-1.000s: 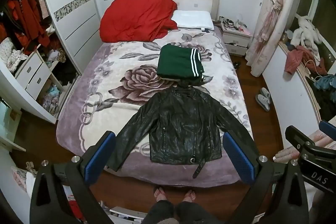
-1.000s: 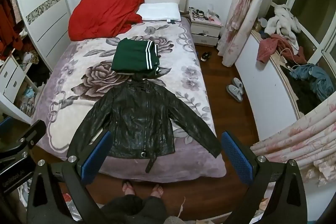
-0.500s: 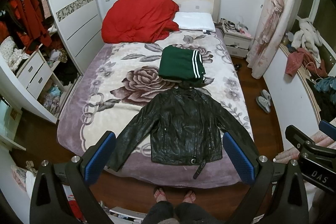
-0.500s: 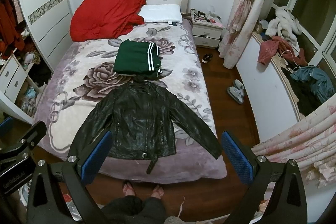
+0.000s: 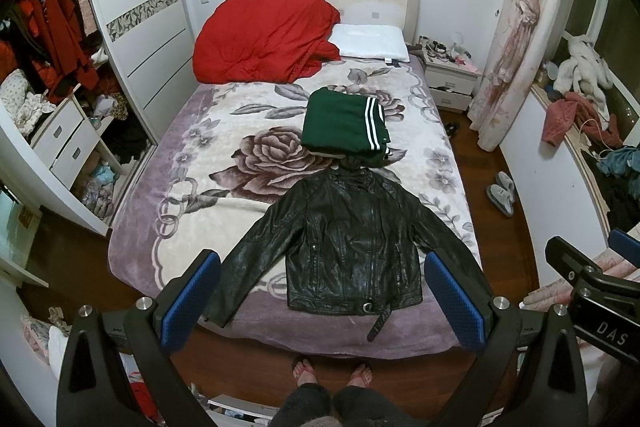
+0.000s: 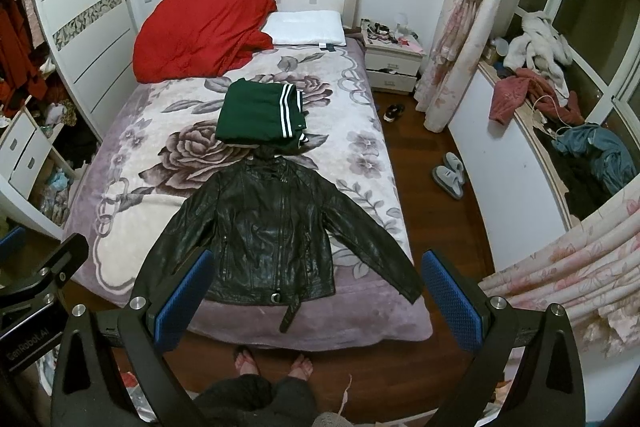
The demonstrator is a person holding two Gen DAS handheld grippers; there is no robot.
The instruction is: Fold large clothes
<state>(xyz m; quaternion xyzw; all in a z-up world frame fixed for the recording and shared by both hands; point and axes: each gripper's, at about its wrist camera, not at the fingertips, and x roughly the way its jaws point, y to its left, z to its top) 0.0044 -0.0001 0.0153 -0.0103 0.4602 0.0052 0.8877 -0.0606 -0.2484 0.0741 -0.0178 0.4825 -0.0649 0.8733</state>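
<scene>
A black leather jacket (image 5: pixel 352 239) lies flat, front up, sleeves spread, at the foot of the bed (image 5: pixel 200 163); it also shows in the right wrist view (image 6: pixel 272 231). A folded green garment with white stripes (image 5: pixel 344 125) lies just beyond its collar, seen too in the right wrist view (image 6: pixel 260 113). My left gripper (image 5: pixel 320 299) is open and empty, held high above the bed's foot. My right gripper (image 6: pixel 316 297) is open and empty, level with it.
A red quilt (image 5: pixel 264 35) and white pillow (image 5: pixel 370 41) lie at the headboard. A wardrobe (image 5: pixel 132 27) stands left, a nightstand (image 5: pixel 450 83) and curtain (image 5: pixel 516 27) right. Slippers (image 5: pixel 500 193) lie on the wood floor. The person's feet (image 5: pixel 332 373) stand at the bed's foot.
Both views have drifted slightly; the bed and jacket sit a little higher and to the right in frame. Both grippers stay open and the clothes have not moved.
</scene>
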